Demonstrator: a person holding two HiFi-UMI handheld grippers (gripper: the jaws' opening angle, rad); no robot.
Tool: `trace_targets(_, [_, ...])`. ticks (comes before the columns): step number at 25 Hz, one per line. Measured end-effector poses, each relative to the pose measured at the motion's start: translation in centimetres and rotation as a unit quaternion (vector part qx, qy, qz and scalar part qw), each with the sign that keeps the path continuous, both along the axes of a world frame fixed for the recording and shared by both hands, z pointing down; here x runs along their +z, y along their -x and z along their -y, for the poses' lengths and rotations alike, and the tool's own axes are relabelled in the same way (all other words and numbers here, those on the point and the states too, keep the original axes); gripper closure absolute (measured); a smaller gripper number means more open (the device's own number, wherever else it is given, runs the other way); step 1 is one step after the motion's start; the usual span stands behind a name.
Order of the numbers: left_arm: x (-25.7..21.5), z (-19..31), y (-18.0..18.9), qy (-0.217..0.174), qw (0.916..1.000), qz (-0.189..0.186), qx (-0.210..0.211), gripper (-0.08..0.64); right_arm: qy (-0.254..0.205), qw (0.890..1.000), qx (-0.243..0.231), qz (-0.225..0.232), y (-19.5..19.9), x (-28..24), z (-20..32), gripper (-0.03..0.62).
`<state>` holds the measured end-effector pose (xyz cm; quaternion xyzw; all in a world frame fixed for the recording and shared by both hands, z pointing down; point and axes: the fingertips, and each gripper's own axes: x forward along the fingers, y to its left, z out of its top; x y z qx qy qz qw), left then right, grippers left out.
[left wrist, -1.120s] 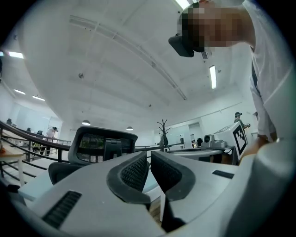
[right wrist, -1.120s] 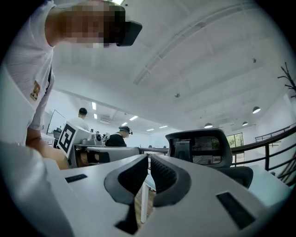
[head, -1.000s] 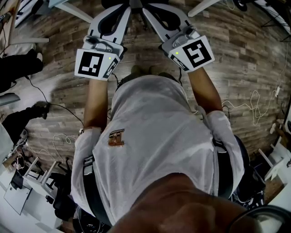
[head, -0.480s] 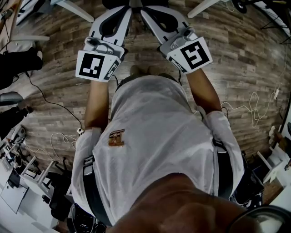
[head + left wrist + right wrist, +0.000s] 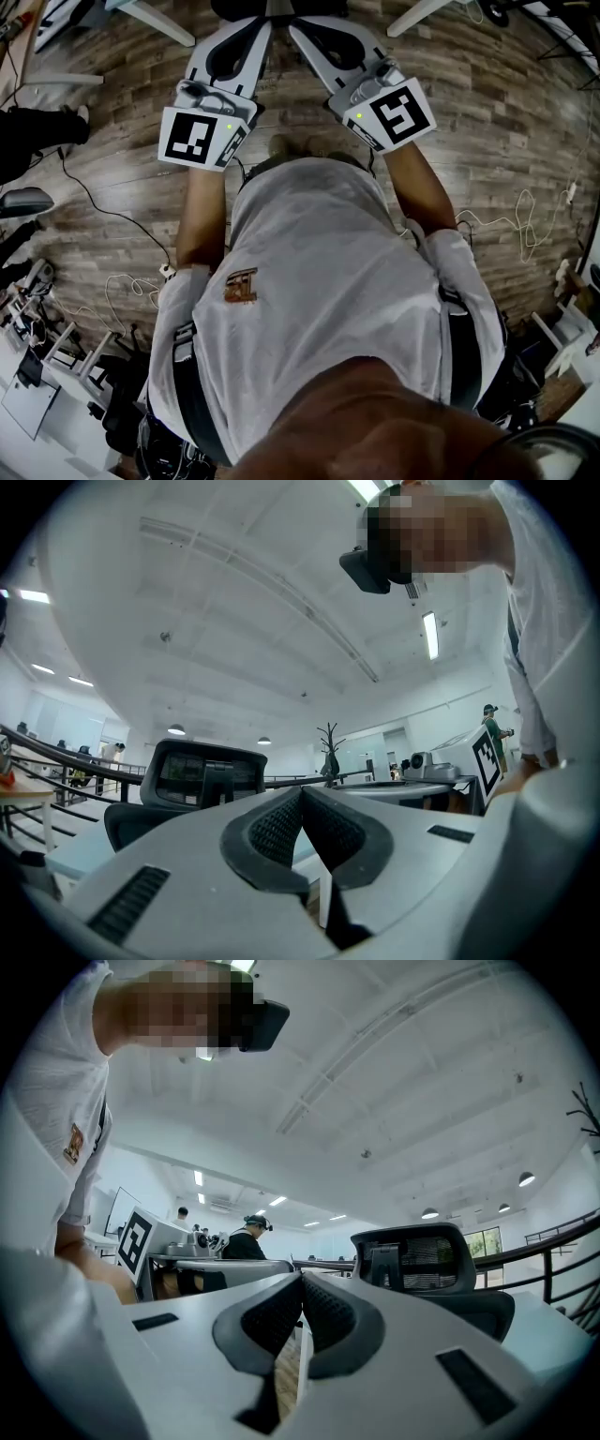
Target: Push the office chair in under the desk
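Note:
The black mesh office chair (image 5: 201, 778) stands ahead, left of my left gripper's jaws and right of my right gripper's jaws (image 5: 420, 1258). In the head view only a dark part of the chair (image 5: 272, 7) shows at the top edge. My left gripper (image 5: 246, 28) and right gripper (image 5: 317, 28) point forward and angle in towards each other, tips close to that dark part; whether they touch it I cannot tell. Both are shut with nothing between the pads, as the left gripper (image 5: 302, 791) and right gripper (image 5: 302, 1279) show close up. A pale flat surface (image 5: 70, 860) lies under the chair's back.
The wood-plank floor (image 5: 487, 122) carries loose cables (image 5: 525, 220) at right and another cable (image 5: 94, 202) at left. White bars (image 5: 155, 21) slant across the top corners. Equipment racks (image 5: 56, 366) crowd the lower left. People stand at benches (image 5: 246, 1241) in the background.
Both grippers have crept forward a little, still shut. At the left of the head view a bystander's dark foot has gone out of sight.

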<state>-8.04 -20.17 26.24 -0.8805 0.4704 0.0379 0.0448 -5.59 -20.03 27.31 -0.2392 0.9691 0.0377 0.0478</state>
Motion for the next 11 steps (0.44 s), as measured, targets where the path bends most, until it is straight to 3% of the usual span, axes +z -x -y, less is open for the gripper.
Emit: trace_targets(11, [0.0, -1.1, 1.4, -0.004, 1.0000, 0.001, 0.002, 0.540, -0.002, 1.000, 0.000, -0.003, 1.5, 0.0, -0.8, 0.557])
